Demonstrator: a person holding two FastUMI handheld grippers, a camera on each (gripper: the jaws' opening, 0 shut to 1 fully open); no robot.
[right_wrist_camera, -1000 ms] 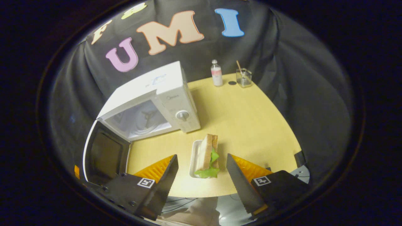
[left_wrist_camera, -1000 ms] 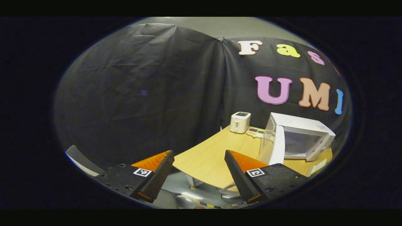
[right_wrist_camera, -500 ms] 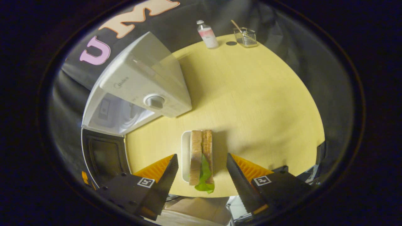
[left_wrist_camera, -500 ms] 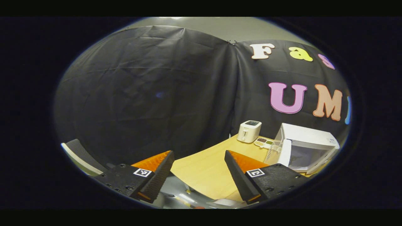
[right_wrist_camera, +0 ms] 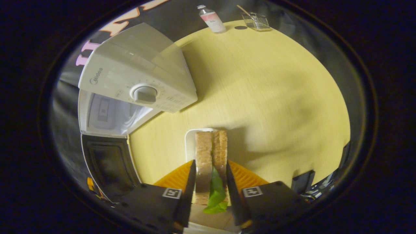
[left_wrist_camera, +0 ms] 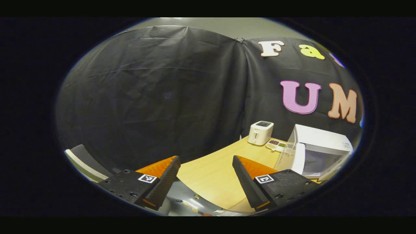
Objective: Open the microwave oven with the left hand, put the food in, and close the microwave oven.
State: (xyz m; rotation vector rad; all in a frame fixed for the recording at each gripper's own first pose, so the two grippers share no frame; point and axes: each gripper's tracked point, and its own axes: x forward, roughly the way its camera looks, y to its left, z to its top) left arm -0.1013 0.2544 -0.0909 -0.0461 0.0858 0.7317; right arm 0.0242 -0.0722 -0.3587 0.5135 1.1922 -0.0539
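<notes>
Right gripper (right_wrist_camera: pixel 210 182) clamped on the sandwich (right_wrist_camera: pixel 210 162) — both fingers pressing its bread sides, lettuce hanging at the near end, over a white tray (right_wrist_camera: pixel 190 143) on the yellow table (right_wrist_camera: pixel 276 91). Microwave (right_wrist_camera: pixel 136 81) just left, door (right_wrist_camera: pixel 107 165) swung open. Left gripper (left_wrist_camera: pixel 206 178) spread wide, holding nothing — near the table edge, well apart from the microwave; toaster (left_wrist_camera: pixel 260 132) behind.

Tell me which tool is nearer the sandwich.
Right. The right tool has its fingers closed against both bread faces of the sandwich over its white tray. The left tool hangs open off the table's near edge, facing the toaster.
</notes>
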